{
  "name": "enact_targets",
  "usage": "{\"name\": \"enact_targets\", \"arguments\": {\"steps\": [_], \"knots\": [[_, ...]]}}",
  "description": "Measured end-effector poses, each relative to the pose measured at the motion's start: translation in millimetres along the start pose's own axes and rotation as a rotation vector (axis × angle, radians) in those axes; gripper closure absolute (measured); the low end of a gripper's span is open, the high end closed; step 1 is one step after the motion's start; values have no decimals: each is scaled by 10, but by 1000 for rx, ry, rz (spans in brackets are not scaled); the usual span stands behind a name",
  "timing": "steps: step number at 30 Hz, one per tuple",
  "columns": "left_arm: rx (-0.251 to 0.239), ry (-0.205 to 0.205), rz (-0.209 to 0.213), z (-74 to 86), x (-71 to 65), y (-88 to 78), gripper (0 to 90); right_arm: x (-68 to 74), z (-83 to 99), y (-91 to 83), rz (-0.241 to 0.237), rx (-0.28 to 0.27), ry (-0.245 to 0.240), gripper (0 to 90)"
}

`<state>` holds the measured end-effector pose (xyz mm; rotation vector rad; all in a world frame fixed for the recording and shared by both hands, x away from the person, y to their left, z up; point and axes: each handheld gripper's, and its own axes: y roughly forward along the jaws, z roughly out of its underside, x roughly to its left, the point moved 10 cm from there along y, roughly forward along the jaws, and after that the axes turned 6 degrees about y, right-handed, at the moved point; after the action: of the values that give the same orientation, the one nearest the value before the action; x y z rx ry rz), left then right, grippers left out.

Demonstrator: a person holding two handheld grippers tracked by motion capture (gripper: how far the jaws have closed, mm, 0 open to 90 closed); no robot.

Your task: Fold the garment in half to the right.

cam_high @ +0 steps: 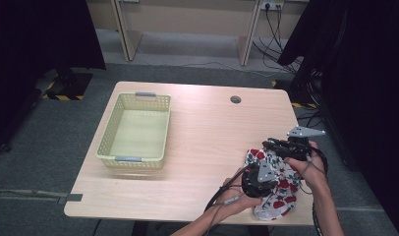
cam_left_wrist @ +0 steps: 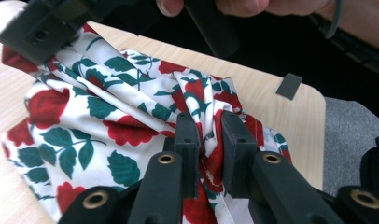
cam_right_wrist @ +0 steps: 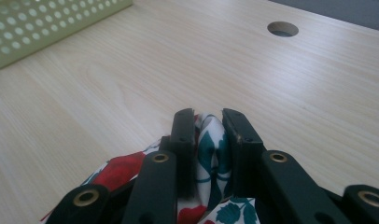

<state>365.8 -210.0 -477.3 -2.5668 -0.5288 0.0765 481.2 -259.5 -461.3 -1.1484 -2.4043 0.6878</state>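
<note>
A white cloth printed with red roses and green leaves lies bunched at the table's near right corner. My left gripper is shut on a gathered fold of the cloth, its jaws pinching the fabric between them. My right gripper sits at the cloth's far edge and is shut on another fold, pointing across the table toward the basket. The other gripper's black body presses on the cloth's far side in the left gripper view.
A pale yellow perforated basket stands empty on the left half of the wooden table. A round cable hole sits near the far edge. Dark curtains flank both sides; desks and cables stand beyond.
</note>
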Motion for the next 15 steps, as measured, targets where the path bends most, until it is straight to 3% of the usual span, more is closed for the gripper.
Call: {"name": "enact_targets", "arguments": {"steps": [5, 9, 12, 15], "knots": [[8, 19, -2, -11, -10, 45, 772, -51, 18, -19, 35, 7, -10, 705], [-2, 2, 15, -29, -40, 52, 725, -94, 24, -43, 58, 8, -14, 634], [-27, -48, 30, -55, -56, 43, 567, -109, 36, -50, 67, 8, -11, 577], [-28, -50, 0, -65, -18, 15, 389, -112, 50, -62, 80, 6, -9, 512]]}}
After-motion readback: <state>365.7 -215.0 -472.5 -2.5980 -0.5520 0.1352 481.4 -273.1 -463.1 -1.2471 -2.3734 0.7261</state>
